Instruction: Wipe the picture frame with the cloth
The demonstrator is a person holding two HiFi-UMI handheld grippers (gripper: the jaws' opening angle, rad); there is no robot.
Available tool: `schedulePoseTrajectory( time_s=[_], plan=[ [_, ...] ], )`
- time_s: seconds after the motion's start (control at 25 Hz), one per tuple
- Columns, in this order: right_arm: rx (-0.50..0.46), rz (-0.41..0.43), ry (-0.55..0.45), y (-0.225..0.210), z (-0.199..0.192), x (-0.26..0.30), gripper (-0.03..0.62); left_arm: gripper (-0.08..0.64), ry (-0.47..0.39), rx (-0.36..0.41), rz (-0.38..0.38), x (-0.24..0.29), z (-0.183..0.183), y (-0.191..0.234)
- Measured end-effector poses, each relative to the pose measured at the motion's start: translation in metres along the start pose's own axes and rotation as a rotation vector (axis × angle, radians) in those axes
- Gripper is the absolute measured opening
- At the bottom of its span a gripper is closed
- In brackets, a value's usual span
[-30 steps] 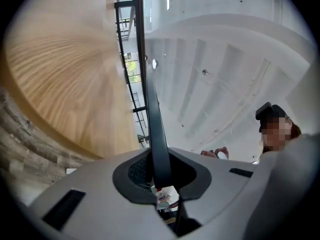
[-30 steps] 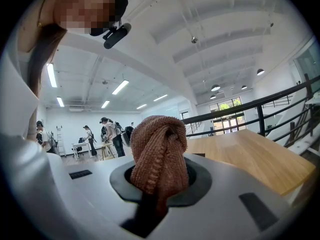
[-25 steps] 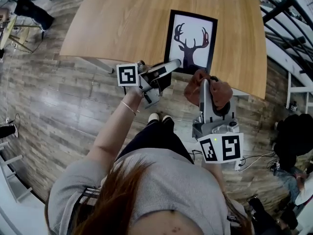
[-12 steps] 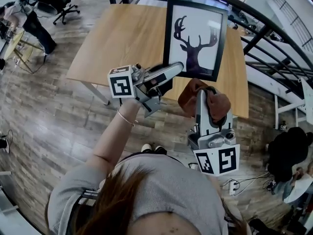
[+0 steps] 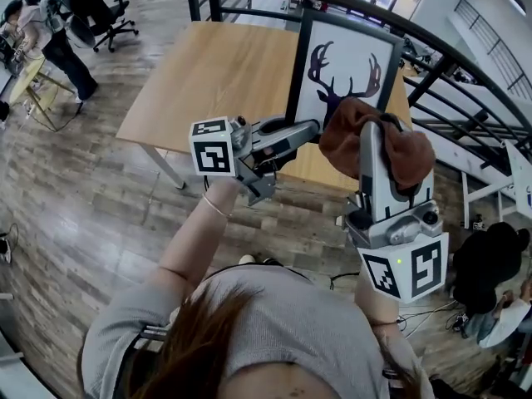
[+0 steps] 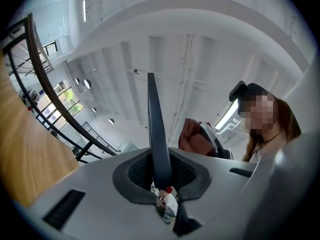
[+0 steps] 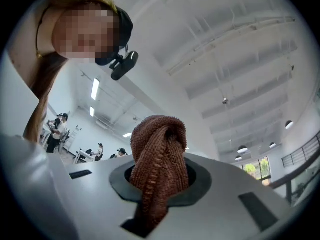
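A: Start at the left. What is the left gripper (image 5: 309,129) doing?
B: Its jaws are nearly together, pinched on the black border of the picture frame (image 5: 345,61) at its lower left edge. In the left gripper view that edge stands straight up between the pads.
A: And the frame itself?
B: It is upright, deer print facing the person, over the near part of the wooden table (image 5: 208,73). Whether its bottom edge touches the top is hidden.
A: How will it handle?
B: Stiff and flat, probably light. Gripped at one edge, it will want to pivot under pressure, and any glazing would be fragile. The border is the place to hold it, not the print.
A: The right side?
B: The right gripper (image 5: 371,140) is clamped on a bunched brown cloth (image 5: 339,144), soft and limp, in front of the frame's lower right corner. I can't tell whether it touches the frame
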State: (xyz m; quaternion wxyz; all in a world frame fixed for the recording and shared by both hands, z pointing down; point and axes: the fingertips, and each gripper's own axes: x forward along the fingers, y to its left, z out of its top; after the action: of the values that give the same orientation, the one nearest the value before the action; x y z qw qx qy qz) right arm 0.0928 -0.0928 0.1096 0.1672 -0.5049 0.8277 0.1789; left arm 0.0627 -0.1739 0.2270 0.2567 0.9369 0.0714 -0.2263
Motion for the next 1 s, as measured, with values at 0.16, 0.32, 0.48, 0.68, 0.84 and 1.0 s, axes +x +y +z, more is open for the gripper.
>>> schedulePoseTrajectory(
  time_s=[0.16,0.32,0.48,0.68,0.84,1.0],
  plan=[
    [-0.142,0.078,-0.113,0.004,0.074,0.037,0.074,0.049,-0.006,0.019,0.013,0.0,-0.003,-0.007],
    [-0.231,0.095,-0.084,0.0,0.093,0.074,0.074,0.049,0.035,0.066,0.036,0.003,-0.012,-0.014],
    [-0.24,0.056,-0.013,-0.005,0.073,0.1,0.074,0.049,0.039,0.111,0.027,0.003,-0.013,-0.026],
    [-0.241,0.045,0.082,-0.006,0.032,0.11,0.074,0.049,0.028,0.158,0.005,0.002,-0.015,-0.032],
    [-0.222,0.049,0.127,-0.001,0.007,0.104,0.074,0.049,0.003,0.154,-0.012,0.0,-0.017,-0.033],
    [-0.208,0.056,0.163,0.003,-0.009,0.097,0.074,0.049,0.003,0.16,-0.009,0.001,-0.017,-0.031]
  ],
)
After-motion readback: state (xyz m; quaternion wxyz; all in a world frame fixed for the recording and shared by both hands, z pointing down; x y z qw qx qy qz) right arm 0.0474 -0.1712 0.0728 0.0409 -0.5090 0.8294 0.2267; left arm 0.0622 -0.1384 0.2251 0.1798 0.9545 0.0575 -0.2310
